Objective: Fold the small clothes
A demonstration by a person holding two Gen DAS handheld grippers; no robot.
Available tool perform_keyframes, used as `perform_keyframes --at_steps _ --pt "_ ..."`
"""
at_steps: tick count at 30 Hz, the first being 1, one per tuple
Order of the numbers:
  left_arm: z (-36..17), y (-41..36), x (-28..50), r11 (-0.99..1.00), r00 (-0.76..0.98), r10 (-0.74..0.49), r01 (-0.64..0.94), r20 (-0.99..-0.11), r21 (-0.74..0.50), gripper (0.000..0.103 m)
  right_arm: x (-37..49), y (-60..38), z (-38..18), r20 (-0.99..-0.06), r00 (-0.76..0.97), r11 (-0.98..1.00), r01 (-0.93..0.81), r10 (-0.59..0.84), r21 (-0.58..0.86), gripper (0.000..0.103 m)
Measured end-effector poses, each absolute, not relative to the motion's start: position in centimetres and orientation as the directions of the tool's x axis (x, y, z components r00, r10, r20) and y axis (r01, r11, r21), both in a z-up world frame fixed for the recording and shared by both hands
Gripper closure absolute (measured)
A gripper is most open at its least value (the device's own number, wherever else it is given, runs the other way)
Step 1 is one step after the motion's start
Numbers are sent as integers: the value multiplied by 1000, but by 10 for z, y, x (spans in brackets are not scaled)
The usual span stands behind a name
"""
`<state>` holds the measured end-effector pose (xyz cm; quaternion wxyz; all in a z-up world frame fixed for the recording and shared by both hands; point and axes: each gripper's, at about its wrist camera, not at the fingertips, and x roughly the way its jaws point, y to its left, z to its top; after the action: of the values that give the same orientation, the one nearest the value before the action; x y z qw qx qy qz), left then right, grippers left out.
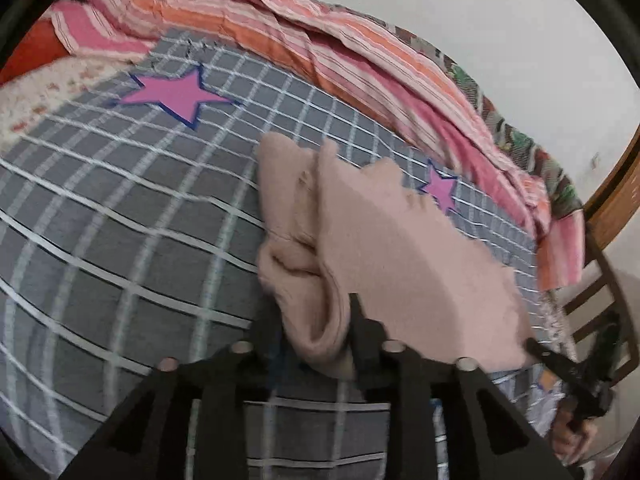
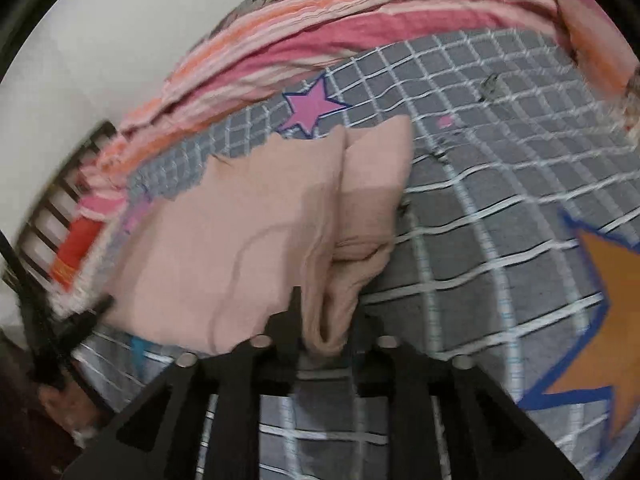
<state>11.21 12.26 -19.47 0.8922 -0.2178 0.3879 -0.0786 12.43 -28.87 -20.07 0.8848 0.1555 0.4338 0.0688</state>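
A small pale pink garment (image 1: pixel 380 248) hangs stretched between my two grippers above a grey checked bed sheet (image 1: pixel 120 220). My left gripper (image 1: pixel 320 332) is shut on a bunched edge of it. In the left wrist view the right gripper (image 1: pixel 536 350) pinches the other corner at the lower right. In the right wrist view my right gripper (image 2: pixel 326 328) is shut on a folded edge of the garment (image 2: pixel 240 240), and the left gripper (image 2: pixel 104 304) shows at the lower left holding the far corner.
A pink and orange striped blanket (image 1: pixel 320 36) lies bunched along the far edge of the bed by a white wall. Pink stars (image 1: pixel 172 96) and an orange star (image 2: pixel 612 320) mark the sheet. A wooden chair (image 1: pixel 600 280) stands beside the bed.
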Motion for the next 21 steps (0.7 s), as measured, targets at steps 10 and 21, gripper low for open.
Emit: perform_keyframes --at_steps 10,21 --pt "-172 114 187 928 694 -249 -29 -676 -372 63 145 -257 -158 -687 716 987 -22 125 156 66" --pt "-195 111 226 941 673 -203 -67 -711 -332 62 219 -169 -203 -795 598 995 -69 99 72 66"
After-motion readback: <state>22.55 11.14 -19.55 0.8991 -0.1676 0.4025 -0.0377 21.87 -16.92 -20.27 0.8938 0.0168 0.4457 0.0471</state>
